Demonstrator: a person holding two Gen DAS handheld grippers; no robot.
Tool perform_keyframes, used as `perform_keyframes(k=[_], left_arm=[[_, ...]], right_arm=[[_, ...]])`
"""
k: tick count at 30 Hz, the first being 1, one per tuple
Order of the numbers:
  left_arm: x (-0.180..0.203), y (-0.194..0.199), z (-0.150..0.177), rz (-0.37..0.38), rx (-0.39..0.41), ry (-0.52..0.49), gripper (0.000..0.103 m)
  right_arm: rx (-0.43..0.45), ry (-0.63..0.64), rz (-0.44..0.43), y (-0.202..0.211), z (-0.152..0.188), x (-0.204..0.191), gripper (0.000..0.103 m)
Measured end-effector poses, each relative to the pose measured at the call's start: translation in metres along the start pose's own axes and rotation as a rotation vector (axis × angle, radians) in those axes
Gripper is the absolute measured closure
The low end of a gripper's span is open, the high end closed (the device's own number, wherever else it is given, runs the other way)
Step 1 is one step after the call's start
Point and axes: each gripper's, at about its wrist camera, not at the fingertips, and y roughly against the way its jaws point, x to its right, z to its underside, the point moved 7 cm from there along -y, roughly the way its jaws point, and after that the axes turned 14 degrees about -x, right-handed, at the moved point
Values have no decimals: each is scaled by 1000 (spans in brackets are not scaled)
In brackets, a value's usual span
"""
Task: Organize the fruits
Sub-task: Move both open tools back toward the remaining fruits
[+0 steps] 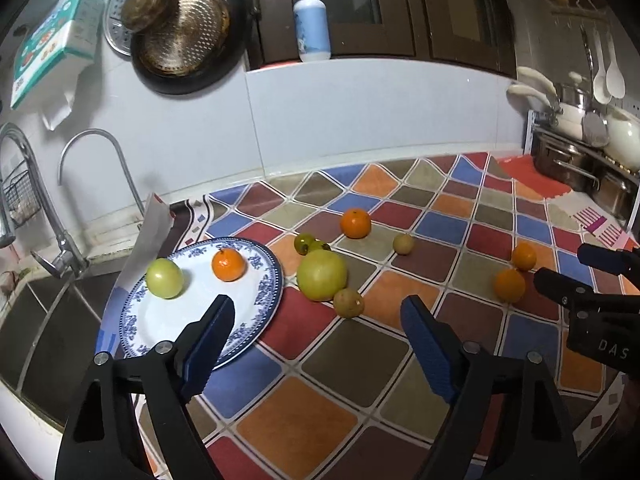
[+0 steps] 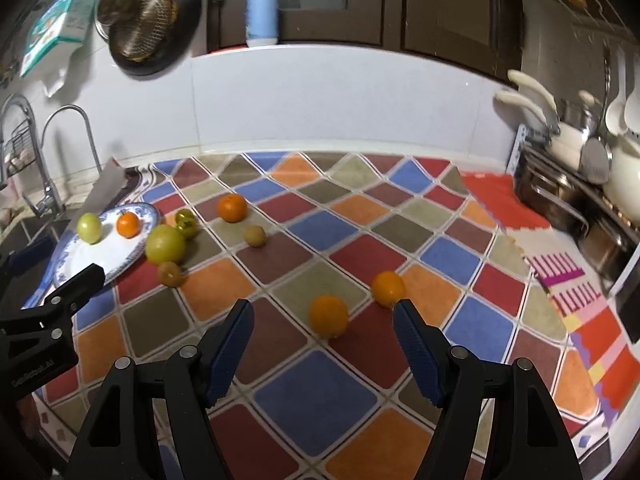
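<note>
Hovering above a kitchen counter covered with a colourful diamond-patterned mat, both tools empty. Left gripper spread wide, holding nothing, poised near the edge of a blue-and-white plate beside the sink. On that plate already: one small green fruit and one small orange. Just beside the plate rim on the mat: a large green apple, touching a small brownish fruit in front and a green tomato behind. Farther back, another orange and a small tan fruit, apart from each other. Right gripper also wide open and empty, aimed at a near orange sitting between its fingers, with a second orange just beyond, close to the right fingertip. Likely step: grasping the near orange for the plate. Best done by lowering squarely over its middle, closing gently to avoid rolling it, and keeping the right finger clear of the neighbouring orange.
</note>
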Motion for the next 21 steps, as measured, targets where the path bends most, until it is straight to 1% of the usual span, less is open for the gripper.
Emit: perform_keyframes(k=[4, 5, 10, 12, 14, 16, 17, 19, 21], left_arm=[[6, -15, -3, 11, -30, -13, 25], [8, -19, -3, 17, -41, -17, 27], [11, -40, -5, 32, -88, -28, 35], [11, -48, -5, 42, -110, -29, 39], [12, -58, -5, 52, -137, -30, 43], [15, -66, -5, 65, -153, -36, 45], [16, -69, -5, 68, -160, -40, 48], [19, -75, -7, 78, -169, -48, 50], [22, -81, -9, 84, -177, -57, 56]], right_arm=[[-40, -18, -9, -15, 1, 5, 31], [-49, -19, -13, -19, 1, 6, 31], [-78, -24, -22, -34, -2, 8, 32], [-94, -16, -28, -42, -3, 6, 35], [-109, -8, -37, -48, -3, 4, 36], [-122, -3, -40, -54, -4, 2, 39], [-129, 0, -43, -57, -4, 2, 42], [-144, 4, -52, -62, -4, 0, 44], [-152, 6, -58, -66, -5, 0, 47]])
